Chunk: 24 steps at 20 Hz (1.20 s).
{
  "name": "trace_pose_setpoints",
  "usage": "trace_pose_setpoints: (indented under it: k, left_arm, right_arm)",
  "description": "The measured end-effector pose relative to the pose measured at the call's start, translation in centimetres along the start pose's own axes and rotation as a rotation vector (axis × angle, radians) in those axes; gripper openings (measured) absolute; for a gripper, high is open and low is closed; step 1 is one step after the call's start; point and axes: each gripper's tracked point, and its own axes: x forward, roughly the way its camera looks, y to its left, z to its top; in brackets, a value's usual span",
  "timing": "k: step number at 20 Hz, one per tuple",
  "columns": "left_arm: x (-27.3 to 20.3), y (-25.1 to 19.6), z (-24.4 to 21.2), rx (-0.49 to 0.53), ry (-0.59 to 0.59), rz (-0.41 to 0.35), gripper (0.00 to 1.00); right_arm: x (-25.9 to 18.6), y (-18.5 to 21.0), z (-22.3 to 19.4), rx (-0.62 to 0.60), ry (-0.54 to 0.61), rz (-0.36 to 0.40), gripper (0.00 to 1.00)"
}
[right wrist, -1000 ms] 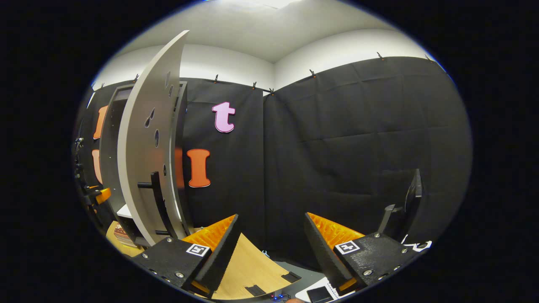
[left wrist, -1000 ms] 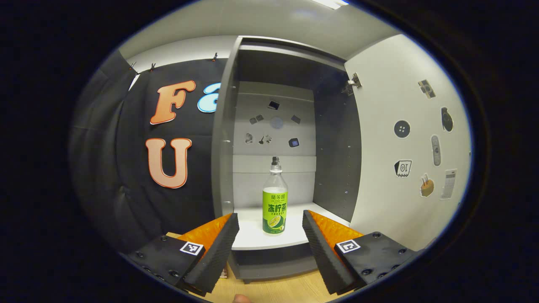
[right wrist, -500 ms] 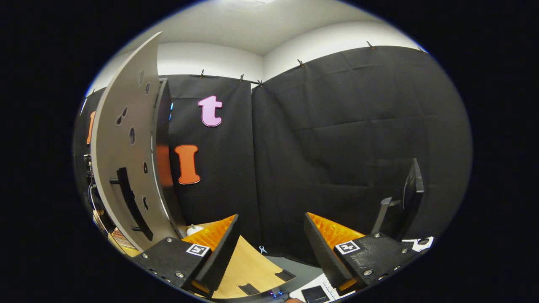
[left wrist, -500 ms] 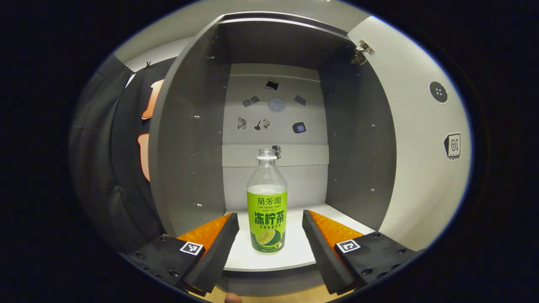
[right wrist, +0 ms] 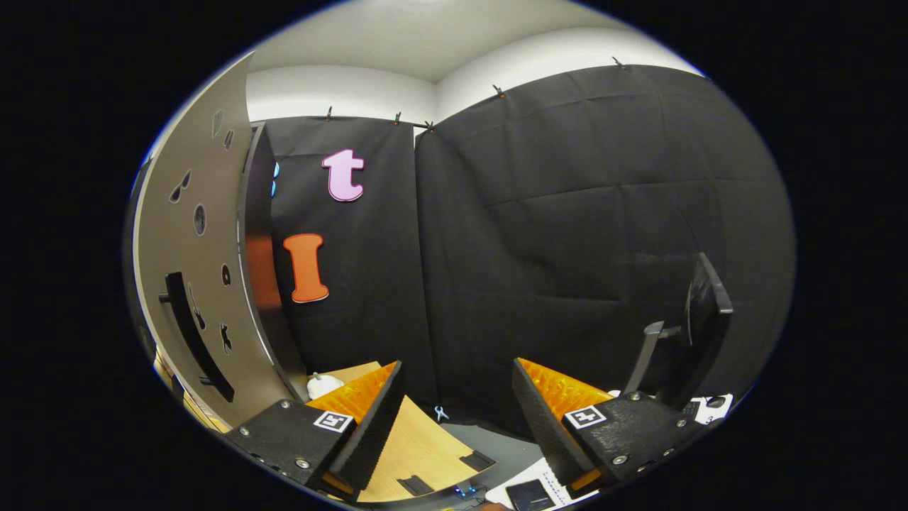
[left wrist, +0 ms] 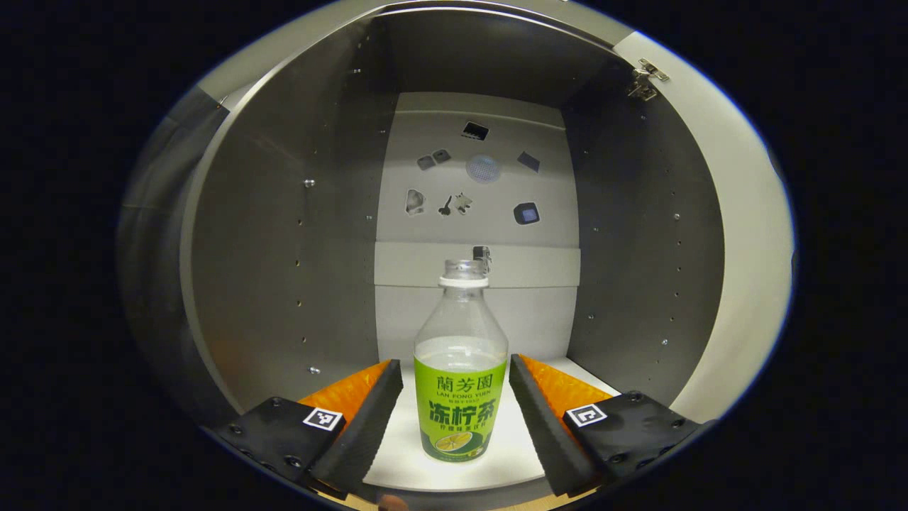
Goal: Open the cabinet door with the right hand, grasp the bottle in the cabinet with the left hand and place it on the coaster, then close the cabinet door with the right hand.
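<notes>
Left gripper view shows the bottle upright on the white shelf inside the grey cabinet: clear plastic, green label, pale liquid partway up. Its cap is hard to make out against the back panel. The left gripper stands wide open, fingers flanking the bottle without touching. Right gripper view shows the right gripper open and empty, beside the swung-out cabinet door.

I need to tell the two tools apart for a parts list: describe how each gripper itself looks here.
They look alike. The left gripper has two wedge-shaped fingers with ridged inner pads, each on a black block with screw heads and a small square black-and-white marker. The right gripper has the same wedge fingers, ridged pads, bolted black blocks and square markers. No cables or sleeves are visible on either.
</notes>
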Motion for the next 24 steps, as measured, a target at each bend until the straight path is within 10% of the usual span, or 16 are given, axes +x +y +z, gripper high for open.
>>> trace_pose_setpoints:
  k: [10,24]
  left_arm:
    - [-0.1,-1.4,-0.3,-0.011,0.034,-0.049,0.76]
    - [-15.2,5.1,3.1,-0.013,-0.074,-0.12,0.77]
  right_arm:
    - [1.0,0.6,-0.1,-0.003,0.012,0.018,0.93]
    - [0.9,4.3,-0.2,0.023,-0.003,0.113,0.93]
